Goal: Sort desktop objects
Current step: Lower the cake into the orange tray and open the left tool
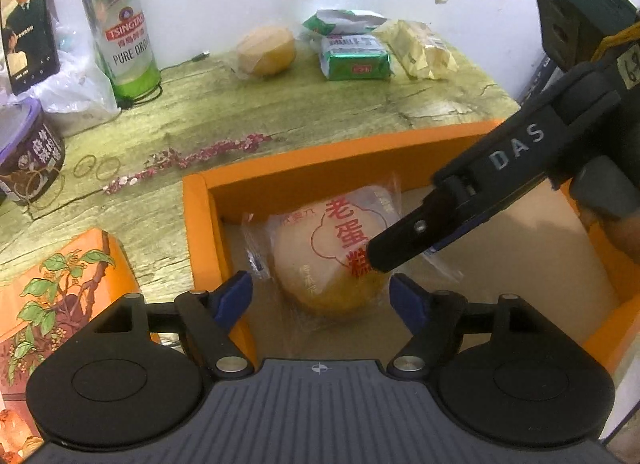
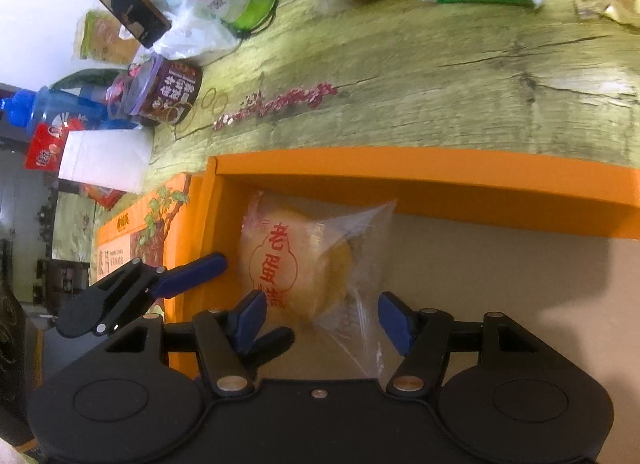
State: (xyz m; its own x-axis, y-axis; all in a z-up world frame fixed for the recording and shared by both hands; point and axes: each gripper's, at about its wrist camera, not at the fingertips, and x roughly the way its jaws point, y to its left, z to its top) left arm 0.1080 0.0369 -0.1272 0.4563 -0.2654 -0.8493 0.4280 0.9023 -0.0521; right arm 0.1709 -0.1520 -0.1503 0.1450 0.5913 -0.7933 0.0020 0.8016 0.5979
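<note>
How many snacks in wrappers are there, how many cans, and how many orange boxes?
Wrapped cakes: 2, one in the open orange box, one on the table
Green snack packs: 2
Yellow snack bag: 1
Beer can: 1
Orange boxes: 2, the open one and the flowered one
Total: 8

Wood-grain table (image 1: 280,104) – orange box (image 1: 320,172), beer can (image 1: 120,32), green packet (image 1: 354,58), wrapped cake (image 1: 266,50), rubber bands (image 1: 96,166)
</note>
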